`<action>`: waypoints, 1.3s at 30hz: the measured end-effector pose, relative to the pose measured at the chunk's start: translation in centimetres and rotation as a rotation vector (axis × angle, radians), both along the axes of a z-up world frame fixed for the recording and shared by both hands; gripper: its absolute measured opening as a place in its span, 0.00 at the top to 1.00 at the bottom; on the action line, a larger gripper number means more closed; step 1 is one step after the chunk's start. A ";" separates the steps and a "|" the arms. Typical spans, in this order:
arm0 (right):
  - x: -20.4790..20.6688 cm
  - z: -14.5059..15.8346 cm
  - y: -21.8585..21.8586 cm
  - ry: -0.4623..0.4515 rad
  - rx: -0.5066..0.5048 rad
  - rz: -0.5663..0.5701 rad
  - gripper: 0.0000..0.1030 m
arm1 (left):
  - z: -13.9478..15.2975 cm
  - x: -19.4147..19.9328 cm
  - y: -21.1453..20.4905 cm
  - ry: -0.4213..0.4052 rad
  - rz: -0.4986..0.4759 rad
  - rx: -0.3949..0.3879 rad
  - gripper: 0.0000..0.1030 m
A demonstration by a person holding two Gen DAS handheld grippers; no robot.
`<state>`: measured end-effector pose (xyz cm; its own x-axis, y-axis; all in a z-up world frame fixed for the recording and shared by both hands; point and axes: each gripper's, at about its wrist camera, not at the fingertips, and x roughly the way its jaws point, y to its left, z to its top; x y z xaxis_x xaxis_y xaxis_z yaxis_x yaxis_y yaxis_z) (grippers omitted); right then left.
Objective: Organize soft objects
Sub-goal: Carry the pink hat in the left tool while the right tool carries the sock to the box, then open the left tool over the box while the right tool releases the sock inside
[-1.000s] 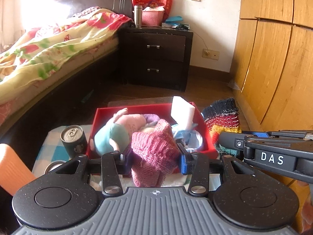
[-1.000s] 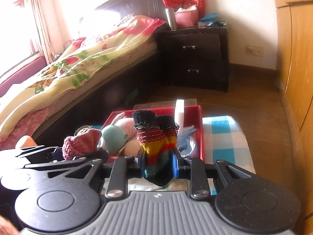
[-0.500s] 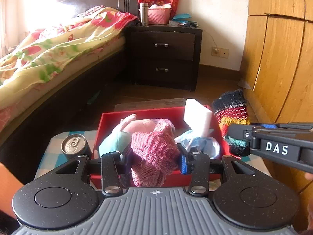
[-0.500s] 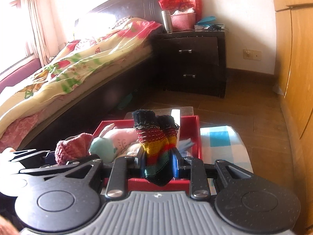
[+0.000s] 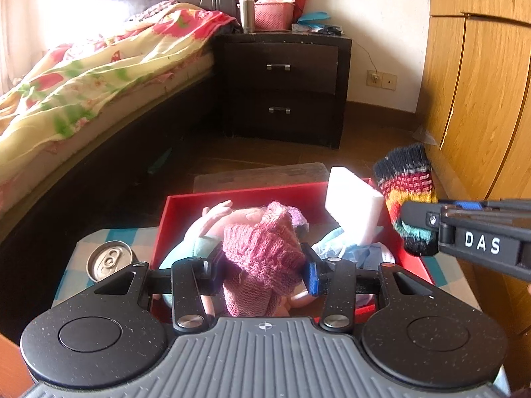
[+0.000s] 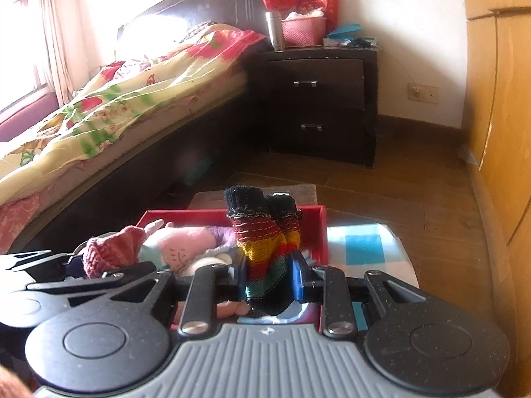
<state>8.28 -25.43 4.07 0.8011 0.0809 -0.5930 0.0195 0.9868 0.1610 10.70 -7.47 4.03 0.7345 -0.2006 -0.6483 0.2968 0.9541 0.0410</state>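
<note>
Item 1, left gripper [image 5: 264,270]: my jaws are clamped on a pink knitted piece [image 5: 262,252], held at mid-body over the near half of the red box [image 5: 172,215]. Light, limp, compressible; I judge a pinch through the bunched middle holds best.

Item 2, right gripper [image 6: 268,277]: jaws pinched on a rainbow-striped knitted sock [image 6: 265,248], cuff up, over the box's right side. Stretchy, light, unbreakable.

Item 3, box contents: plush doll [image 5: 212,229], white foam block [image 5: 351,205], leaning at the far right corner.

Item 4, surface [image 6: 361,242]: drink can [image 5: 108,260] left of the box.
</note>
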 end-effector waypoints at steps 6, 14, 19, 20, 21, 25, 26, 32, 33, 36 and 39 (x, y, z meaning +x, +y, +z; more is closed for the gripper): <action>2.0 -1.2 0.3 0.020 -0.007 0.017 0.96 | -1.2 1.8 -0.1 0.021 0.009 0.003 0.55; 4.6 -3.0 0.5 0.060 -0.006 0.026 0.95 | -2.1 4.4 -0.9 0.025 0.018 0.044 0.56; 5.5 -3.3 1.0 0.065 -0.023 0.052 0.95 | -2.7 5.4 -1.2 0.030 0.029 0.057 0.56; 5.6 -3.4 1.1 0.063 -0.026 0.053 0.95 | -2.8 5.5 -1.3 0.033 0.030 0.058 0.56; 5.8 -3.5 1.1 0.065 -0.031 0.053 0.95 | -3.0 5.6 -1.4 0.036 0.031 0.059 0.56; 6.2 -4.4 1.1 0.086 -0.043 0.054 0.95 | -3.5 6.0 -1.6 0.038 0.036 0.071 0.54; 6.3 -4.6 1.1 0.093 -0.052 0.059 0.95 | -3.6 6.1 -1.7 0.038 0.035 0.075 0.54; 6.5 -5.5 0.7 0.117 -0.047 0.048 0.95 | -3.8 5.9 -2.2 0.033 0.034 0.095 0.53; 6.5 -5.5 0.6 0.121 -0.053 0.049 0.95 | -3.9 5.8 -2.3 0.032 0.034 0.097 0.53; 6.6 -5.6 0.6 0.124 -0.070 0.047 0.93 | -3.9 5.8 -2.5 0.033 0.029 0.102 0.45; 6.6 -5.4 0.5 0.123 -0.059 0.044 0.90 | -3.8 5.7 -2.8 0.022 0.028 0.121 0.37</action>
<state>14.90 -24.95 -1.37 0.7185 0.0762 -0.6914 -0.0077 0.9948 0.1016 16.37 -10.24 0.22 0.7241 -0.0999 -0.6824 0.2725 0.9504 0.1501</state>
